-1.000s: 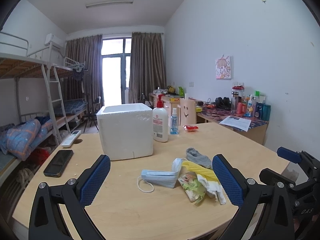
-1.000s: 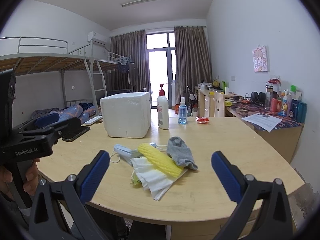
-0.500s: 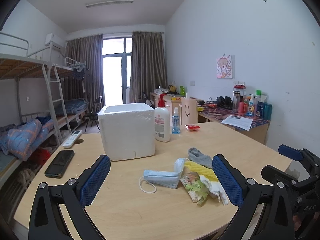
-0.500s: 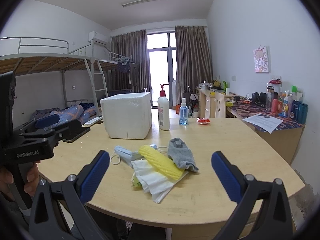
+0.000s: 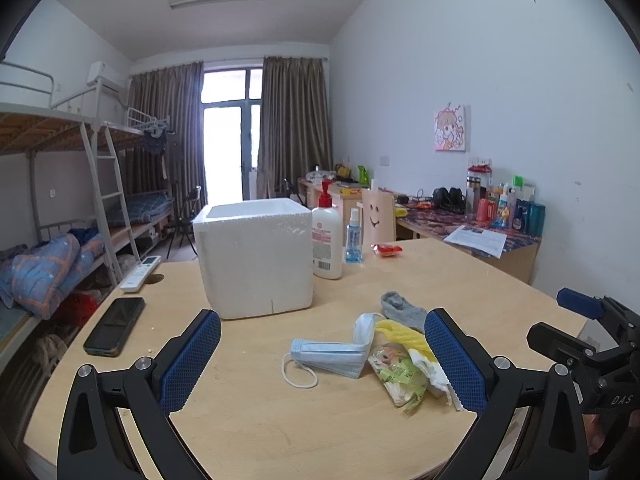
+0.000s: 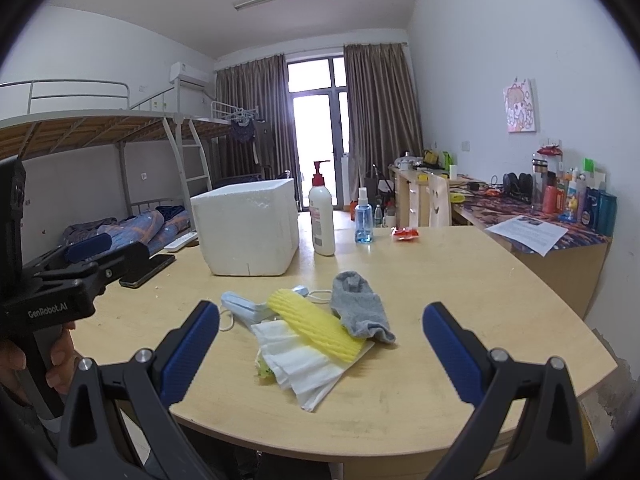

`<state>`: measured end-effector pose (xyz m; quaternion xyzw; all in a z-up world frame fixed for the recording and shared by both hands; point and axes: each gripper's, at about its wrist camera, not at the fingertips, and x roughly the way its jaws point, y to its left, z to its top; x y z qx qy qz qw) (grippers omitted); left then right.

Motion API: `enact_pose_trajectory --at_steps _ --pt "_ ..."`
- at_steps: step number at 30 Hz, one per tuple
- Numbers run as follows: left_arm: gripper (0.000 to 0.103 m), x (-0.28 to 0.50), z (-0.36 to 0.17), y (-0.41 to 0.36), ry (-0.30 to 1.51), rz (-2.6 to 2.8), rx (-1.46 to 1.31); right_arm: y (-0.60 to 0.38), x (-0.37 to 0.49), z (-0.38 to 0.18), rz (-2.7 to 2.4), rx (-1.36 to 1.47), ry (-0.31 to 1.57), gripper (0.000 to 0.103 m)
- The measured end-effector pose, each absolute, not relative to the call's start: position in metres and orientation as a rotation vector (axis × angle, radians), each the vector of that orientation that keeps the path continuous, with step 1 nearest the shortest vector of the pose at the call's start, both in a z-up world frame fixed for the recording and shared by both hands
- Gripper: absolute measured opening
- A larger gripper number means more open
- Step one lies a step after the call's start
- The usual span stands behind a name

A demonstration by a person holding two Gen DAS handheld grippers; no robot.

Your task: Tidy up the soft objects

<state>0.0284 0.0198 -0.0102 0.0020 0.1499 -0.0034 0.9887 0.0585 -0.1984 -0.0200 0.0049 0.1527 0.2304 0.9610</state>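
Note:
A heap of soft things lies near the table's front edge: a grey sock (image 6: 359, 309), a yellow foam net (image 6: 316, 326), white tissue (image 6: 300, 364), a blue face mask (image 5: 334, 356) and a green snack packet (image 5: 396, 372). A white foam box (image 5: 256, 256) stands open behind them. My left gripper (image 5: 322, 364) is open, held above the table just short of the mask. My right gripper (image 6: 320, 352) is open too, with the heap between and beyond its fingers. Neither holds anything.
On the wooden table (image 5: 460, 280) stand a lotion pump bottle (image 5: 327, 240), a blue spray bottle (image 5: 353, 242) and a red packet (image 5: 386, 249). A phone (image 5: 115, 325) and a remote (image 5: 140, 273) lie at the left. Bunk beds (image 5: 60, 208) and a cluttered desk (image 5: 480, 220) flank the room.
Both grippers have drifted very slightly; the heap sits a touch lower and closer in the views. Nothing was picked up or moved on the table.

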Motion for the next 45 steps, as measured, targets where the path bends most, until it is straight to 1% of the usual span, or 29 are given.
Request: enact_pose_trajectory --at_steps 15,35,39,41,45 --pt "0.102 0.083 -0.042 0.031 0.472 -0.080 0.033 -0.193 0.101 -0.040 0.462 -0.009 0.413 0.103" --pt "0.102 0.145 -0.066 0.025 0.645 -0.351 0.242 -0.193 0.136 -0.051 0.471 -0.018 0.501 0.103" --pt "0.095 0.155 -0.073 0.026 0.676 -0.385 0.295 -0.191 0.144 -0.053 0.488 -0.027 0.520 0.103" --pt "0.093 0.159 -0.076 0.026 0.692 -0.408 0.295 -0.191 0.148 -0.054 0.486 -0.034 0.531 0.103" --pt "0.086 0.169 -0.083 0.027 0.717 -0.442 0.283 -0.193 0.160 -0.054 0.474 -0.028 0.553 0.103"
